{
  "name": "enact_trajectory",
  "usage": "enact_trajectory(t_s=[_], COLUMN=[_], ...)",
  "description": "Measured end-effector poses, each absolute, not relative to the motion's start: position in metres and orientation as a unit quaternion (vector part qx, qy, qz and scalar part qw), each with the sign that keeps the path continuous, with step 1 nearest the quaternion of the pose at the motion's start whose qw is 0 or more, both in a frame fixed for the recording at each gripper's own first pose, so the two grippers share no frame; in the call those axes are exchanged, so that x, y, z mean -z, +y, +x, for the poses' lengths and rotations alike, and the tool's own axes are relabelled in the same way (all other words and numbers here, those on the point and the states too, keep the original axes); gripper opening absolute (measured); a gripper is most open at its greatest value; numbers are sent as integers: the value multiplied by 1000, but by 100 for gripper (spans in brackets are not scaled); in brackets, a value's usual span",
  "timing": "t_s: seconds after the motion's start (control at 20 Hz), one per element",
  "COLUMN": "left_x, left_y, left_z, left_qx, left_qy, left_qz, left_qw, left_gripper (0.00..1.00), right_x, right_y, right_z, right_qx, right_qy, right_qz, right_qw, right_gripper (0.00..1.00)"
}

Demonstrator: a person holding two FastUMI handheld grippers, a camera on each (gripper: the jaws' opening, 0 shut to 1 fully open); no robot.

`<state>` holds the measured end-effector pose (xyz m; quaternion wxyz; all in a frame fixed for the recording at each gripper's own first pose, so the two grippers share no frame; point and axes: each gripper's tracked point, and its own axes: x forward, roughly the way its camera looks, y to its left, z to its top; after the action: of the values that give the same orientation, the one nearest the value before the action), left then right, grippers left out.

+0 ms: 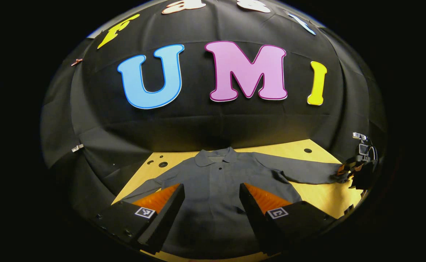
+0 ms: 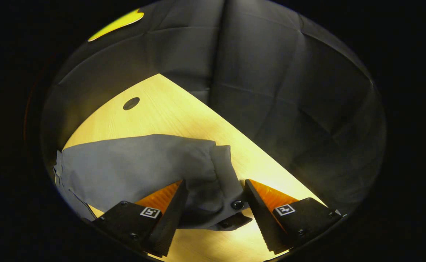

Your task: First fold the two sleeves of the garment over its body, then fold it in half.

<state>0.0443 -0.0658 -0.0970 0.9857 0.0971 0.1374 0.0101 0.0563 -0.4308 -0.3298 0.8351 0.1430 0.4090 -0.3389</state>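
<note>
A grey long-sleeved shirt (image 1: 213, 182) with a collar lies flat on the wooden table (image 1: 318, 196), sleeves spread out to both sides. My left gripper (image 1: 212, 193) hovers open above the shirt's body, its fingers apart over the cloth. Out at the end of the right-hand sleeve I see my right gripper (image 1: 360, 165). In the right gripper view, the sleeve's cuff (image 2: 224, 174) with its buttons lies between the fingers of my right gripper (image 2: 214, 198), which stands open around it. The sleeve (image 2: 133, 163) runs off to the left.
The table has round holes (image 1: 163, 164) near its back left and another hole (image 2: 131, 103) beyond the cuff. The table's edge (image 2: 271, 153) runs diagonally close to the cuff, with the black cloth wall right behind it.
</note>
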Motion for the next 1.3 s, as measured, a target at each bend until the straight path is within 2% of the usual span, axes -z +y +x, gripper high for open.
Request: enact_trajectory(t_s=[0.05,0.1,0.2,0.25,0.4,0.45,0.65,0.95,1.3], left_x=[96,97,96,95,92,91,94,86,69], left_y=[-67,-67,-66,-65,-57,-54,-39,-26,7], left_z=[45,44,41,40,34,32,24,13,-1], left_qx=[-9,-9,-11,-13,-21,-25,-38,-41,-55], left_qy=[139,140,140,141,141,141,144,129,110], left_qz=[97,98,99,100,101,100,86,96,97], left_qw=[985,985,985,985,985,985,985,986,988], left_gripper=[92,96,96,96,96,96,96,96,96], right_x=[328,328,334,334,331,333,330,293,200], right_y=[-432,-428,-423,-419,-406,-402,-392,-380,-344], right_z=[54,56,63,68,78,76,73,83,92], right_qx=[335,328,317,311,288,273,253,214,149], right_qy=[409,413,416,415,415,419,426,385,334], right_qz=[139,138,132,129,104,99,109,85,39], right_qw=[837,838,842,845,857,860,862,894,930], right_gripper=[94,86,60,41,12,6,5,5,5])
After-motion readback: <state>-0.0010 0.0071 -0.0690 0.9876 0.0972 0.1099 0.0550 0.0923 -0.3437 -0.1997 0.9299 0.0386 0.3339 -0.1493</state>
